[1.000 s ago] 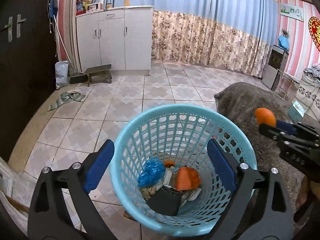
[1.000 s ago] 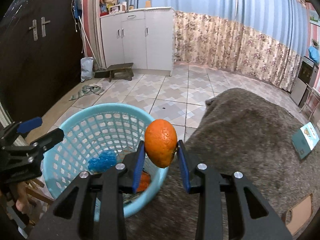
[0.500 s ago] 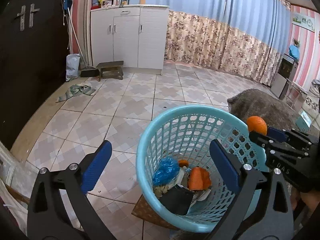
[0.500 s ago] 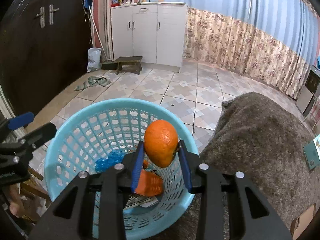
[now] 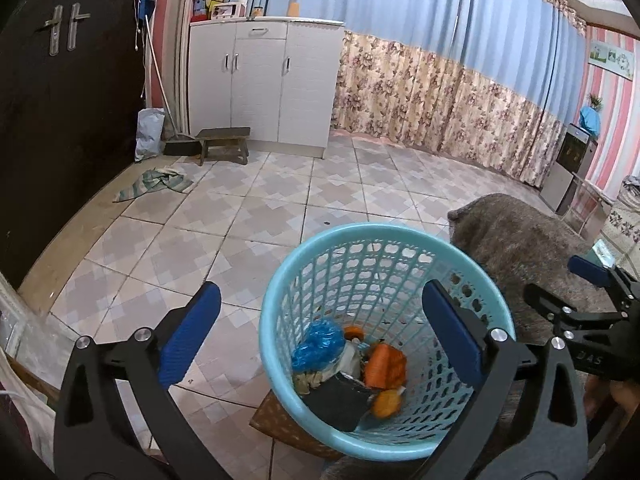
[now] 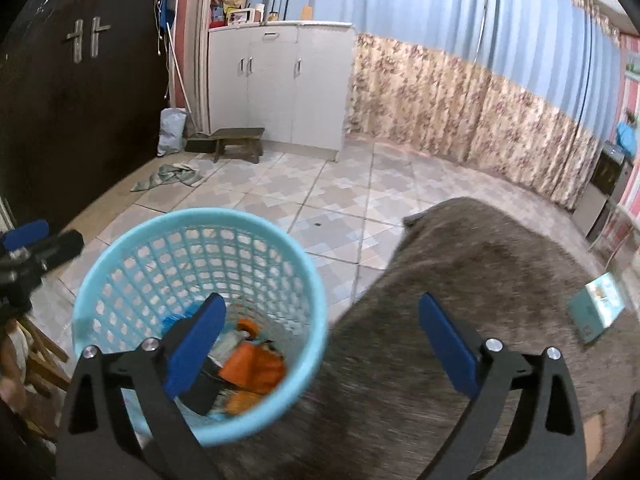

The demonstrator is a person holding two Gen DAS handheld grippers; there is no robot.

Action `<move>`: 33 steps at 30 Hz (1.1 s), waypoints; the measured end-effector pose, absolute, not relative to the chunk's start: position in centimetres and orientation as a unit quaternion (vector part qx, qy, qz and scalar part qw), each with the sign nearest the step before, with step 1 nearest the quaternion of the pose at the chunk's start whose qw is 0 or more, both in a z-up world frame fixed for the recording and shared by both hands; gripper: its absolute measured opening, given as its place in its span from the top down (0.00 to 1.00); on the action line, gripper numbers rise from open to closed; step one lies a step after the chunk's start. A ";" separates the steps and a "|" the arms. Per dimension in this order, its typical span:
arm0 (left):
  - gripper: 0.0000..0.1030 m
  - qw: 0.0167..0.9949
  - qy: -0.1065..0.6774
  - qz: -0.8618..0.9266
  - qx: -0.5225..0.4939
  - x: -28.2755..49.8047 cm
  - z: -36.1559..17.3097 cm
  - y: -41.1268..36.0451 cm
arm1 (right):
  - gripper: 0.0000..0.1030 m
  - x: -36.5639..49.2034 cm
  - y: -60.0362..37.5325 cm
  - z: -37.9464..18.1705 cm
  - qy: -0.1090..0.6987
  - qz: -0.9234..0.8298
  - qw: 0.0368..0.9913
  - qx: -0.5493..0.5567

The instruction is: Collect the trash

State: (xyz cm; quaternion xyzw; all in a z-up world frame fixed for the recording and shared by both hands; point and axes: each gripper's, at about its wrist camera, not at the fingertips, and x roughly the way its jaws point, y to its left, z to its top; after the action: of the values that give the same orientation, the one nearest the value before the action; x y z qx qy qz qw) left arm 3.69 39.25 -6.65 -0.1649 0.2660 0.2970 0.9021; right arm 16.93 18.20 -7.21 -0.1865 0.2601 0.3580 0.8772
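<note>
Trash is lying in the bottom of the light blue basket (image 5: 276, 292): an orange (image 5: 386, 402), a crumpled blue bag (image 5: 318, 344), an orange wrapper (image 5: 384, 366) and a dark flat packet (image 5: 338, 402). The basket is standing on a small stool (image 5: 266, 416), touching the grey blanket (image 6: 460, 280) beside it. The right gripper (image 6: 322, 338) is hovering over the basket's rim and the blanket, its fingers (image 6: 196, 344) having just been opening; they are standing wide with nothing between them. The left gripper (image 5: 320, 336) is hanging over the basket's other side, its fingers (image 5: 188, 336) also spreading wide and holding nothing. A small box (image 6: 598, 306) is resting on the blanket, well apart from the basket.
</note>
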 end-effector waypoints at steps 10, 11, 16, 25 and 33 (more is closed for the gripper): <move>0.05 0.919 0.255 0.254 -0.162 4.9 -4.6 33.4 | 0.04 17.9 6.2 -3.9 0.241 0.292 0.910 -0.165; 0.05 0.920 0.255 0.250 -0.161 5.1 -4.5 32.6 | 0.04 17.9 4.9 -3.7 0.243 0.285 0.913 -0.162; 0.05 0.933 0.258 0.192 -0.159 5.9 -4.1 27.3 | 0.04 17.7 -2.1 -3.2 0.254 0.230 0.929 -0.141; 0.05 0.949 0.264 0.087 -0.147 6.5 -3.3 18.9 | 0.04 15.1 -11.5 -2.0 0.248 0.160 0.948 -0.121; 0.05 0.956 0.264 0.062 -0.112 6.0 -2.7 11.8 | 0.04 11.0 -17.8 -2.0 0.243 0.116 0.958 -0.094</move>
State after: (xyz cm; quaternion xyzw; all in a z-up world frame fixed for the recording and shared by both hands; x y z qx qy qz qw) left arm 6.02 11.84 -2.65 -0.1115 0.2635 0.0618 0.9562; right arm 11.02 -17.85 -2.02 -0.0938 0.2434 0.1164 0.9583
